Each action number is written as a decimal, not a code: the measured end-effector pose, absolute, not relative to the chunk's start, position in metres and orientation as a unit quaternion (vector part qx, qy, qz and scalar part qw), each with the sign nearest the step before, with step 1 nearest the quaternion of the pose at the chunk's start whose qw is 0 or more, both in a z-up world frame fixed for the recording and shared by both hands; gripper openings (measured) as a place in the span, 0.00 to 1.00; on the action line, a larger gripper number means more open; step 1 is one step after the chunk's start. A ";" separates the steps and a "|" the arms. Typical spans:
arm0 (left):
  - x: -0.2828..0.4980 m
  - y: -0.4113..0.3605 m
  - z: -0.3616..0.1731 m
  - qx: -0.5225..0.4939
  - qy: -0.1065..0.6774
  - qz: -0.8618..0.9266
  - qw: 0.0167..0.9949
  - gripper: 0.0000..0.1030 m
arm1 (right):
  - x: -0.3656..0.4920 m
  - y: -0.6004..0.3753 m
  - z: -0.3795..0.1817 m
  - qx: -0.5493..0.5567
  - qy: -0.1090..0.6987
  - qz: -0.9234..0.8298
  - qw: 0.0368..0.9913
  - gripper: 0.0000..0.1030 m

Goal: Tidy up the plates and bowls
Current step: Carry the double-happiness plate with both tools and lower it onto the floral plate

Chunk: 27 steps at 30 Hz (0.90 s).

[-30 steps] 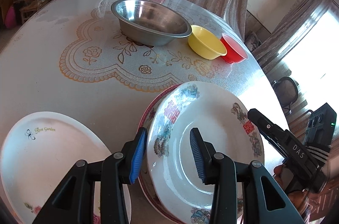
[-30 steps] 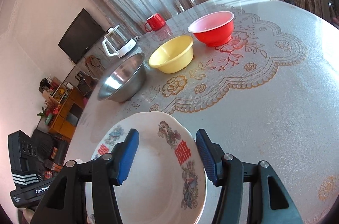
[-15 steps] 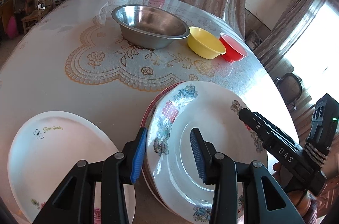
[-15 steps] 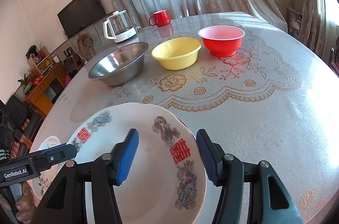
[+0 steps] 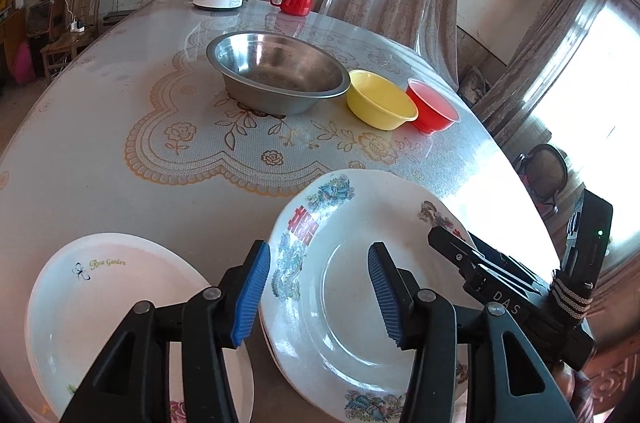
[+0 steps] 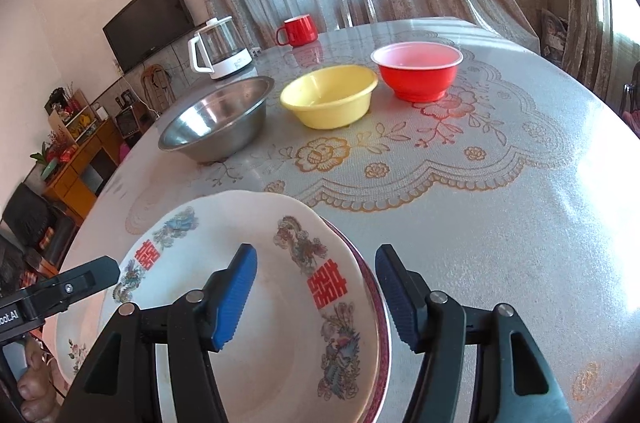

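I am letting go of the dragon-patterned plate (image 5: 360, 287) now lying on top of a red-rimmed plate (image 6: 376, 307): my left gripper (image 5: 318, 293) and right gripper (image 6: 314, 295) are both opening, each straddling a rim, neither pad pressing. I judge the next move is pulling clear and reaching beyond this stack for the bowls. The steel bowl (image 5: 278, 71), yellow bowl (image 5: 380, 99) and red bowl (image 5: 434, 105) are sitting empty in a row beyond it, and the white plate (image 5: 104, 299) is lying bare just beside it.

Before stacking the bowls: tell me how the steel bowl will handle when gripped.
The steel bowl looks rigid and thin-walled, so probably light. Its polished, flared rim may slip between the pads. It sits on a broad base, so a push would likely slide it across the table, not tip it.
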State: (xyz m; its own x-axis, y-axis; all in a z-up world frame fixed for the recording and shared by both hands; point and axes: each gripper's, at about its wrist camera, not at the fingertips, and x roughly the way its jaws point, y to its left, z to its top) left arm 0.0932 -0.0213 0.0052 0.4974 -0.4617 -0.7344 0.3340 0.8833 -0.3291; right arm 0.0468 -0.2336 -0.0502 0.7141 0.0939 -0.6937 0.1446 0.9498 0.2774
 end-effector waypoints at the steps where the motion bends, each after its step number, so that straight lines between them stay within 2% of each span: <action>1: 0.092 -0.022 0.004 -0.066 0.444 -0.227 0.865 0.53 | 0.046 -0.234 -0.053 0.156 0.382 -0.016 0.911 0.61; 5: 0.093 -0.023 0.002 -0.066 0.445 -0.227 0.863 0.56 | 0.040 -0.236 -0.059 0.151 0.383 -0.018 0.911 0.60; 17: 0.086 -0.028 0.001 -0.059 0.443 -0.235 0.863 0.58 | 0.035 -0.237 -0.061 0.140 0.393 -0.019 0.909 0.40; 27: 0.081 -0.021 -0.001 -0.070 0.445 -0.224 0.864 0.60 | 0.031 -0.232 -0.057 0.113 0.391 -0.027 0.913 0.39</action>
State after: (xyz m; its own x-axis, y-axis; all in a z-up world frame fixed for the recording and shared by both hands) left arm 0.0806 -0.0211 -0.0009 0.5039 -0.4492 -0.7378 0.3245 0.8900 -0.3203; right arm 0.0312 -0.2315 -0.0572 0.6924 0.0388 -0.7204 0.1387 0.9728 0.1856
